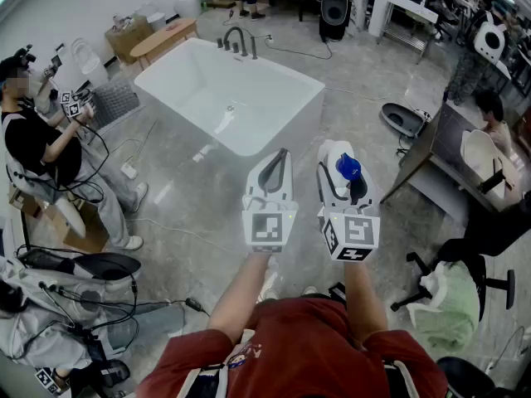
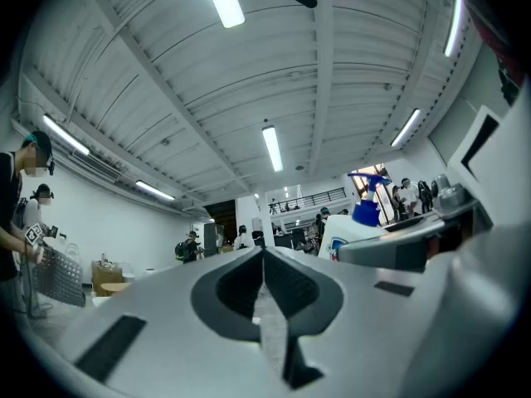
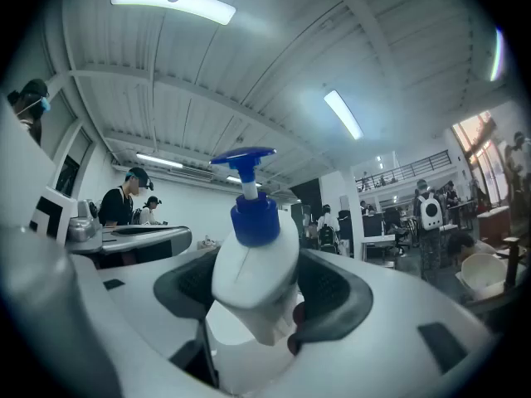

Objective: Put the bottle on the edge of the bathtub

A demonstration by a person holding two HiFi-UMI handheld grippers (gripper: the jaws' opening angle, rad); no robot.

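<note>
I see one white bathtub ahead, up and left of my two grippers. My right gripper stands wide, its jaws clamped on the body of the single white bottle, whose blue pump pokes out past the tips, above the floor and short of the tub. My left gripper, just beside it, is pressed together and empty.

We are in a big work hall, like a lab; a white bathtub stands out in the open on a grey floor; cables trail about; we see a desk, an office chair, a cardboard box and a black speaker; people stand around with gear; long lights hang under a high ceiling; far back runs a balcony rail.
</note>
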